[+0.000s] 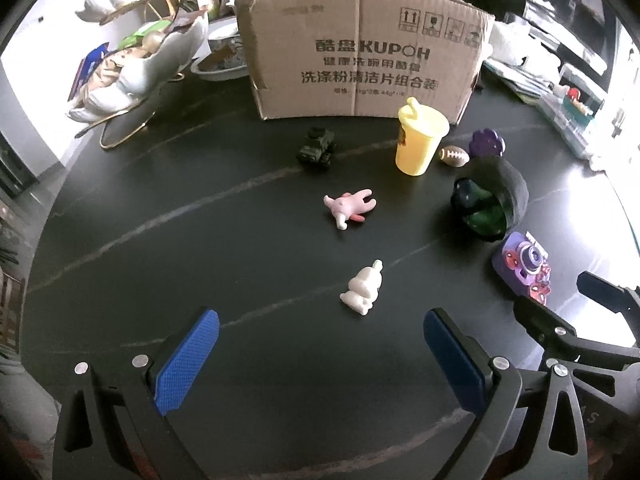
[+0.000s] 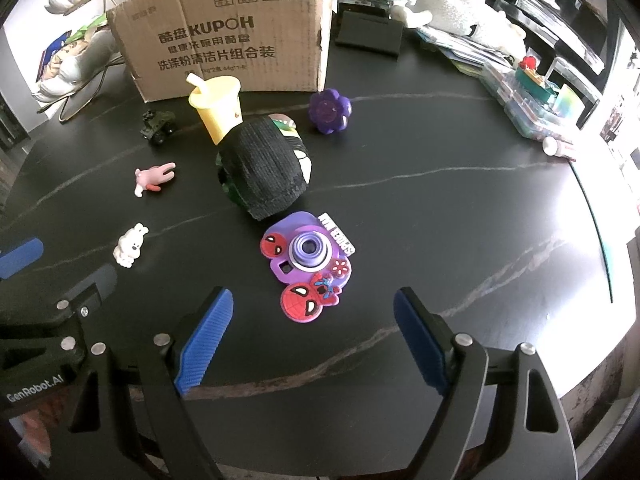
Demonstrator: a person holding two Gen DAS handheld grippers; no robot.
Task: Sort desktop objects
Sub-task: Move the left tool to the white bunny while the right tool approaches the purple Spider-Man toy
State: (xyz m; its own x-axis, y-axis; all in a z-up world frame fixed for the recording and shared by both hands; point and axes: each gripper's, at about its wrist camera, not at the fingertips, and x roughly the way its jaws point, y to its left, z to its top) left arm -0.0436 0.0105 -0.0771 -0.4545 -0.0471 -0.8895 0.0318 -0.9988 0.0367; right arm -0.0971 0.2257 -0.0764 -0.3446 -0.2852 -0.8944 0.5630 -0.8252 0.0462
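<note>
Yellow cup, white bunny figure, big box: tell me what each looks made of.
Yellow cup: probably plastic, smooth and matte, moulded in one colour with a spout lid.
White bunny figure: possibly resin or soft vinyl, smooth with a slight sheen; the pictures leave it open.
Big box: corrugated cardboard, dull brown, with printed text, folded flaps and torn edges.

The left gripper [image 1: 320, 356] with blue ribbed pads stands wide apart at the bottom of the frame, nothing between them. On the dark marbled table [image 1: 200, 240], a small white rabbit figurine [image 1: 362, 289] lies at centre, a pink rabbit figurine [image 1: 349, 207] above it. A brown cardboard box [image 1: 360, 48] stands at the top, a yellow plastic cup [image 1: 418, 138] just before it.
</note>
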